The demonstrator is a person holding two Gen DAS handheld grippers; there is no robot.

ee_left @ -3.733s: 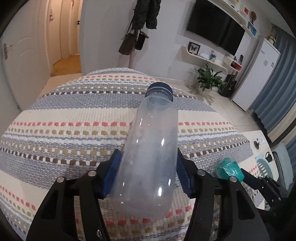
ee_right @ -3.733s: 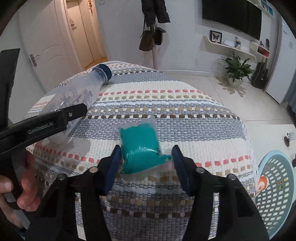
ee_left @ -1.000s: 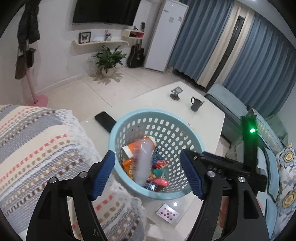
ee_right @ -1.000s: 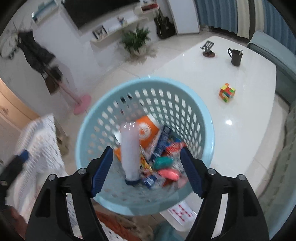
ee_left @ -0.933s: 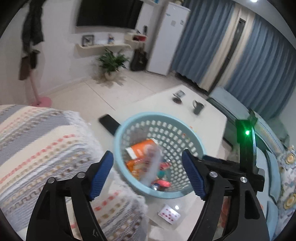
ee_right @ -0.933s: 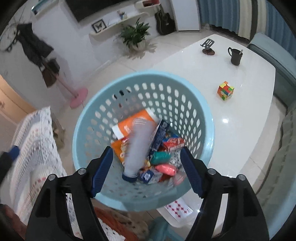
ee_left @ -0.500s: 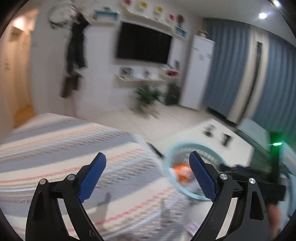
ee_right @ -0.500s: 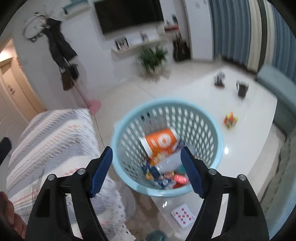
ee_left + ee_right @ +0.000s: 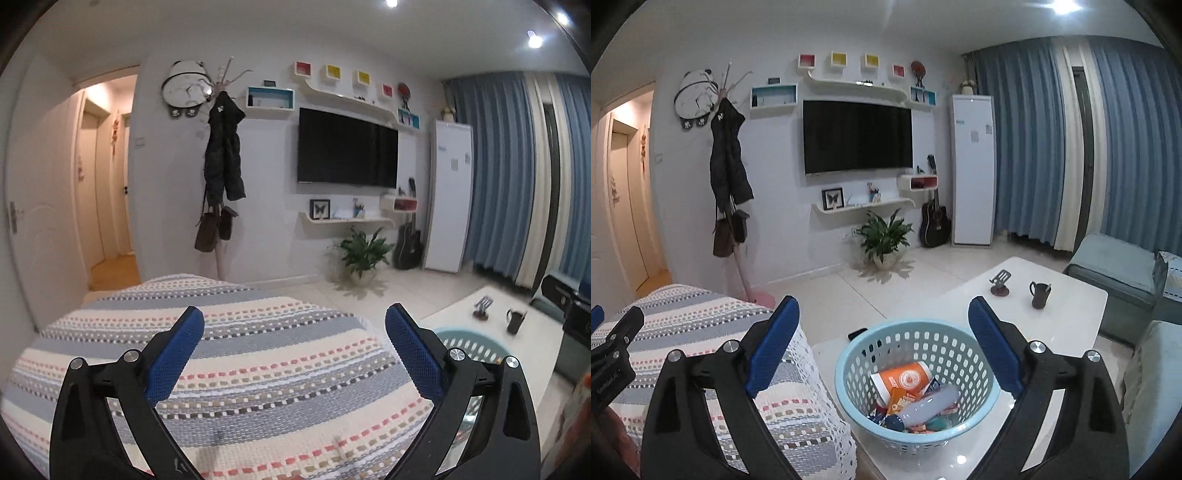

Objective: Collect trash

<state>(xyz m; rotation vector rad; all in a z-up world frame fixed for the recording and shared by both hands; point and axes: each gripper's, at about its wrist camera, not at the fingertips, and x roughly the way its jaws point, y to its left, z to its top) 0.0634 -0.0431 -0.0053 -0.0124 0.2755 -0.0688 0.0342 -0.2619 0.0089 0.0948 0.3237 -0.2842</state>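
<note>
A light blue perforated basket [image 9: 871, 354] stands on the white table [image 9: 1071, 317]. In it lie the clear bottle [image 9: 927, 404] with a dark blue cap, an orange cup [image 9: 903, 378] and several wrappers. My right gripper [image 9: 882, 325] is open and empty, raised above and behind the basket. My left gripper [image 9: 293, 332] is open and empty over the striped woven cloth [image 9: 258, 369]. In the left wrist view the basket's rim [image 9: 472, 338] shows behind the right finger.
A black mug [image 9: 1038, 293] and a small stand [image 9: 1000, 282] sit on the table's far side. A dark phone [image 9: 857, 334] lies behind the basket. A teal sofa [image 9: 1119, 273] is at the right. The left gripper's arm [image 9: 613, 354] shows at the left edge.
Both grippers let go of the bottle and the teal packet, which dropped into the basket. Both have since lifted and tilted up toward the room; the left one swung back over the cloth.
</note>
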